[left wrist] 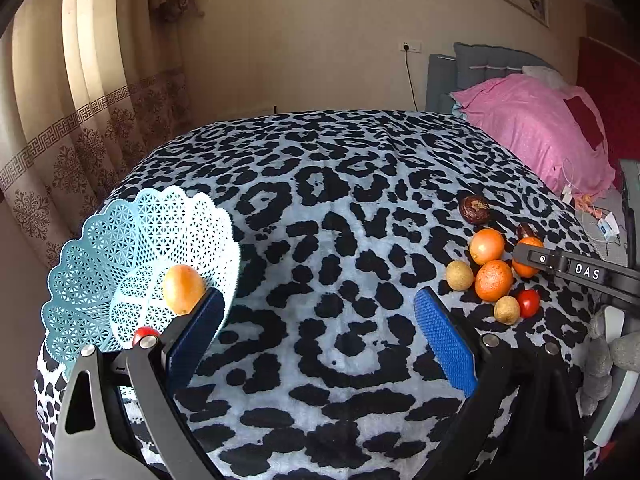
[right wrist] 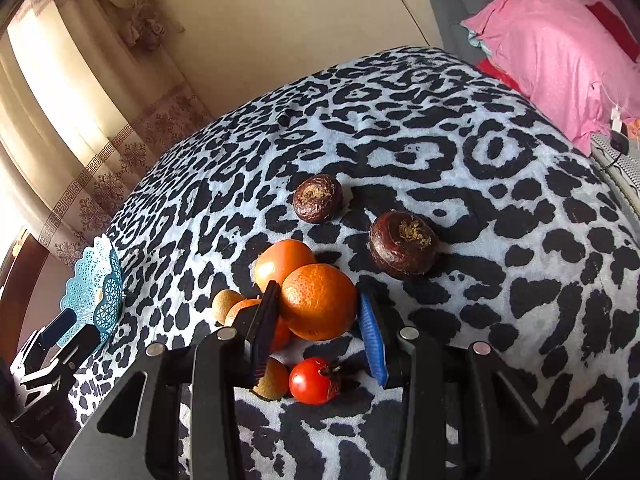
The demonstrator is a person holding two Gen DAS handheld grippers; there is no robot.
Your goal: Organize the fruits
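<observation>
right claw [right wrist: 316, 320] brackets the orange [right wrist: 319, 301], pads not surely gripping; close squarely before lifting, sparing the tomato [right wrist: 314, 380] beneath; left claw [left wrist: 320, 328] gapes empty.

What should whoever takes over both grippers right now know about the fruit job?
Left gripper: open, empty, beside the blue basket.
Right gripper: jaws around an orange in the pile; I cannot tell if it is gripped yet.
Done: one orange fruit and a small red one sit in the basket.
Left on the blanket: oranges, two brown round fruits, a tomato, two dark fruits.
</observation>
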